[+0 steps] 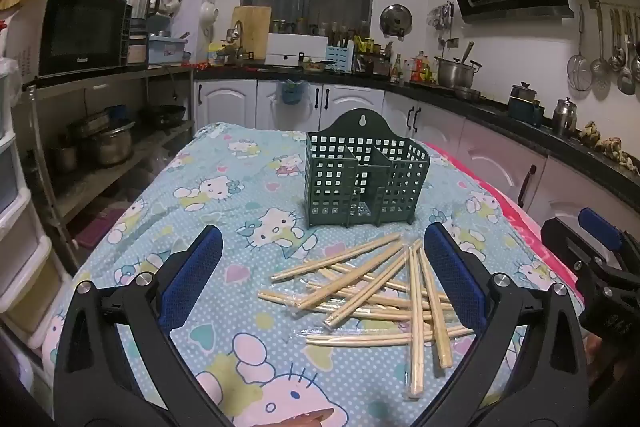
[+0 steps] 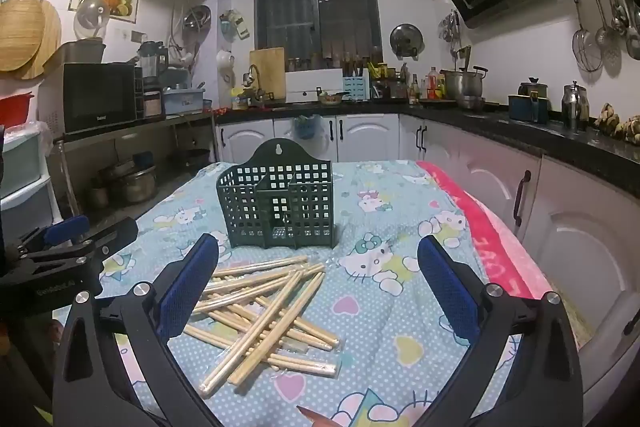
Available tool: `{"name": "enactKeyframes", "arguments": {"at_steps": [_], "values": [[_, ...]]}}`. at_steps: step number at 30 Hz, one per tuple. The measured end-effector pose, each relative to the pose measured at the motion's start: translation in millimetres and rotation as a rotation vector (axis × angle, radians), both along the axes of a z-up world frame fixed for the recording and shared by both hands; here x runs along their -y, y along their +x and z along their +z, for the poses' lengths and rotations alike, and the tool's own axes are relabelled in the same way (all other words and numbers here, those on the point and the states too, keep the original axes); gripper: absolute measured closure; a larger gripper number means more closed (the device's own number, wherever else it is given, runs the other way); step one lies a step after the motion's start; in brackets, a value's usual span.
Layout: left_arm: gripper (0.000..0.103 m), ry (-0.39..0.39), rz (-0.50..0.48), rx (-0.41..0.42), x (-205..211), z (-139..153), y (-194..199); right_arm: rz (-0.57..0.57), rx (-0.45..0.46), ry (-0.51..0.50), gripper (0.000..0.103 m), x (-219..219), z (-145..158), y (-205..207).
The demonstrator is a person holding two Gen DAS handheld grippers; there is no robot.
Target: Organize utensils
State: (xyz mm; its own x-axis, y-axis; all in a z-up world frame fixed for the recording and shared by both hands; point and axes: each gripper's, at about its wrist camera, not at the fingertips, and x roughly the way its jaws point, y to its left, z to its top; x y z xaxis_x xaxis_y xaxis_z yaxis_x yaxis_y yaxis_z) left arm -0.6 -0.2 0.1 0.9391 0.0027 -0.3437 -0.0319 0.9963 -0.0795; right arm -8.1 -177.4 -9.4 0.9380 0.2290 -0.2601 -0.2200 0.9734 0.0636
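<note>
A pile of several wooden chopstick pairs in clear wrappers [image 1: 384, 291] lies on the table; it also shows in the right wrist view [image 2: 268, 311]. Behind it stands a dark green perforated utensil holder [image 1: 366, 177] with compartments, also in the right wrist view [image 2: 278, 203]; it looks empty. My left gripper [image 1: 322, 267] is open and empty, above the table with the pile by its right finger. My right gripper [image 2: 318, 275] is open and empty, with the pile by its left finger. Each gripper shows at the edge of the other's view.
The table has a blue Hello Kitty cloth [image 1: 224, 187] with a pink strip along its right edge [image 2: 480, 227]. White cabinets and a dark counter [image 2: 560, 135] run behind and to the right. A metal shelf with pots [image 1: 108, 147] stands at left.
</note>
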Motion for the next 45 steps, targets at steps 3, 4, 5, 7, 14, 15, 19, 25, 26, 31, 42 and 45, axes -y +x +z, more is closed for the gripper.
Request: {"name": "enactKeyframes", "arguments": {"at_steps": [3, 4, 5, 7, 14, 15, 19, 25, 26, 31, 42, 45], "values": [[0.010, -0.010, 0.000, -0.009, -0.8, -0.1, 0.4, 0.000, -0.002, -0.004, 0.006, 0.1, 0.6, -0.2], [0.010, -0.009, 0.000, -0.011, -0.9, -0.1, 0.2, 0.001, -0.002, -0.003, 0.006, 0.2, 0.7, -0.3], [0.010, -0.010, -0.003, -0.009, -1.2, 0.0, -0.5, 0.000, -0.002, -0.002, 0.006, 0.4, 0.9, -0.2], [0.010, -0.010, -0.005, -0.007, -2.0, 0.0, -1.8, -0.001, -0.002, -0.003, 0.006, 0.6, 1.3, -0.2], [0.010, -0.023, -0.004, -0.018, -7.3, -11.7, -0.4, -0.001, -0.001, -0.001, 0.006, -0.5, 1.6, -1.7], [0.010, -0.018, -0.001, -0.023, -2.3, -9.6, 3.4, -0.002, -0.001, -0.001, 0.006, -0.7, 1.4, -1.9], [0.010, -0.008, -0.011, -0.029, 0.2, -6.0, 5.1, -0.006, 0.005, -0.002, 0.006, 0.9, 4.6, -3.7], [0.010, -0.007, -0.010, -0.032, 0.7, -5.4, 5.6, -0.001, 0.013, -0.005, 0.006, 4.1, 10.0, -6.2], [0.010, -0.007, -0.010, -0.032, 0.8, -5.3, 5.5, -0.003, 0.016, -0.005, 0.006, 4.2, 10.5, -5.8], [0.010, -0.004, -0.013, -0.027, 0.5, -3.3, 5.8, -0.003, 0.017, -0.004, 0.006, 3.6, 9.9, -6.1], [0.010, 0.001, -0.013, -0.027, 1.6, -1.9, 5.7, -0.002, 0.016, -0.005, 0.006, 2.2, 9.6, -6.1], [0.010, 0.004, -0.011, -0.025, 1.8, -0.8, 5.8, 0.004, 0.018, -0.006, 0.006, 1.3, 10.5, -5.9]]}}
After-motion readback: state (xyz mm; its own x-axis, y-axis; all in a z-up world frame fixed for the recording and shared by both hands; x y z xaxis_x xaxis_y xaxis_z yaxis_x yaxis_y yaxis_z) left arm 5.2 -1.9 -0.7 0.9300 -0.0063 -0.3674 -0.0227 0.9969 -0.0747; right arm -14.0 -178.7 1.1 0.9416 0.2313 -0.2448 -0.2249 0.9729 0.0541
